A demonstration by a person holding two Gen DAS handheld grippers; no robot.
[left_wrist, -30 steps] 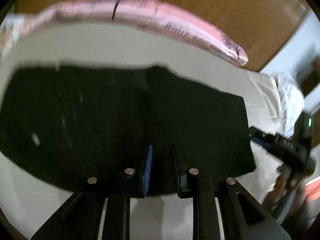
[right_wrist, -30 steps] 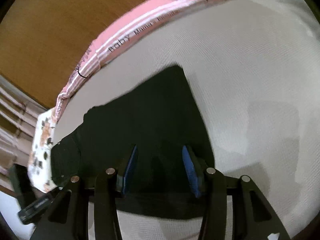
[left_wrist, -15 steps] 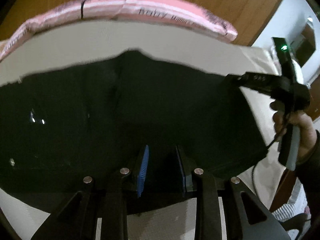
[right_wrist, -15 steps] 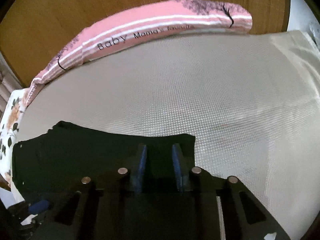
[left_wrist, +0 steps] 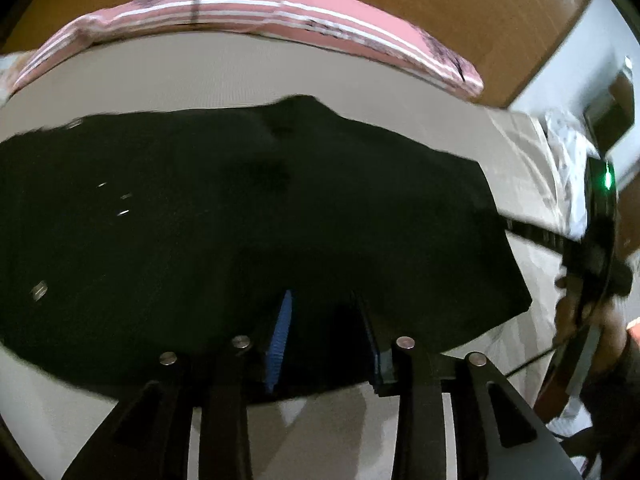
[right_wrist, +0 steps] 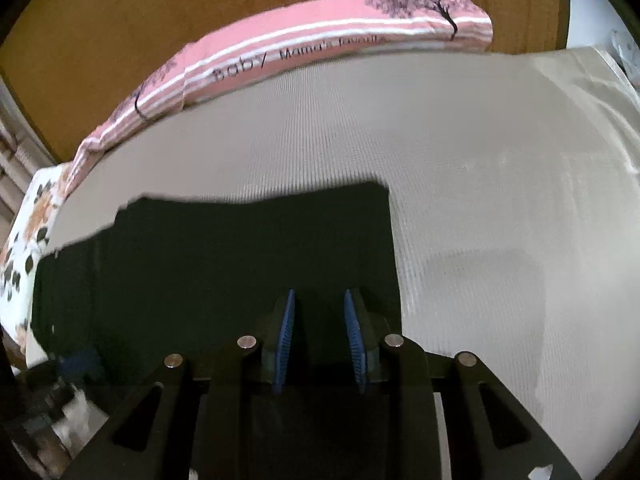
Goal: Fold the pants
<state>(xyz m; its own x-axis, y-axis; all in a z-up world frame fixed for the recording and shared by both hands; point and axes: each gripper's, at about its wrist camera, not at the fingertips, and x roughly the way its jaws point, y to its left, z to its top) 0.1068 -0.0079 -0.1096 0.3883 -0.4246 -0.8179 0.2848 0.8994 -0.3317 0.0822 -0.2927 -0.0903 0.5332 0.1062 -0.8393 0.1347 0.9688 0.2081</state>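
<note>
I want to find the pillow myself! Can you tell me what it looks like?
Look at the big pale bed, then follow it to its far edge against the brown wooden board. The pillow lies there: long, pink, white-striped, with black trees and writing.

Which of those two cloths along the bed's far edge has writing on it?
The pink striped cloth along the wooden headboard: it reads "Baby" and more. The floral cloth, at the bed's left corner, shows only leaves and flowers.

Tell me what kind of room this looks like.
Most likely a bedroom. The black pants lie spread on a beige mattress, a pink striped pillow printed with "Baby" lies along its far edge against a wooden headboard, and a floral cloth shows at one side.
</note>
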